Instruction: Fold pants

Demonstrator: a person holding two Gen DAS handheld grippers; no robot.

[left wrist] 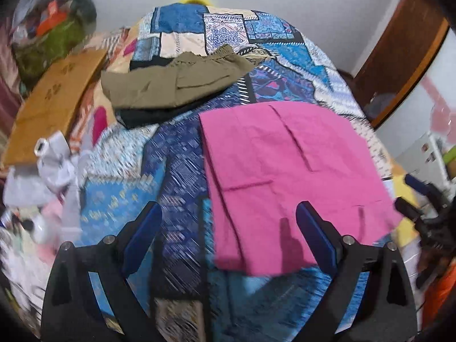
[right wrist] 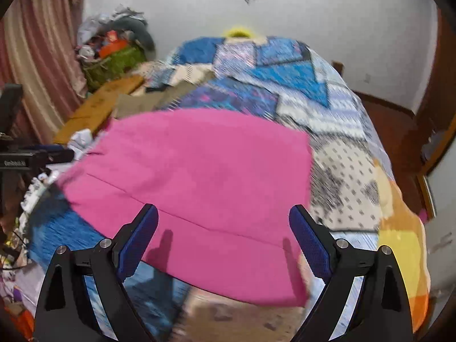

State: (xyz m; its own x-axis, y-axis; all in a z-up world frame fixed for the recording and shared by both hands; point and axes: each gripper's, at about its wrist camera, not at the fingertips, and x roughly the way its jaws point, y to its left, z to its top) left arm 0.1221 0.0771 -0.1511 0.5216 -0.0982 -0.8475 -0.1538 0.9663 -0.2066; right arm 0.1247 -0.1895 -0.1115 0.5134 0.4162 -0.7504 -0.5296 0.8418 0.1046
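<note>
Folded pink pants (left wrist: pixel 287 176) lie flat on the patterned bedspread (left wrist: pixel 176 176); they also show in the right wrist view (right wrist: pixel 199 176). My left gripper (left wrist: pixel 228 219) is open and empty, above the pants' near left edge. My right gripper (right wrist: pixel 223 222) is open and empty, hovering over the near edge of the pink pants. Part of the right gripper (left wrist: pixel 421 208) shows at the right edge of the left wrist view. Both views are motion-blurred.
Folded olive pants (left wrist: pixel 176 82) lie on a dark garment (left wrist: pixel 142 116) farther up the bed. A cardboard sheet (left wrist: pixel 54 99), crumpled white bags (left wrist: pixel 51 168) and a cluttered pile (right wrist: pixel 114 48) sit left. A wooden door frame (left wrist: pixel 399 65) stands right.
</note>
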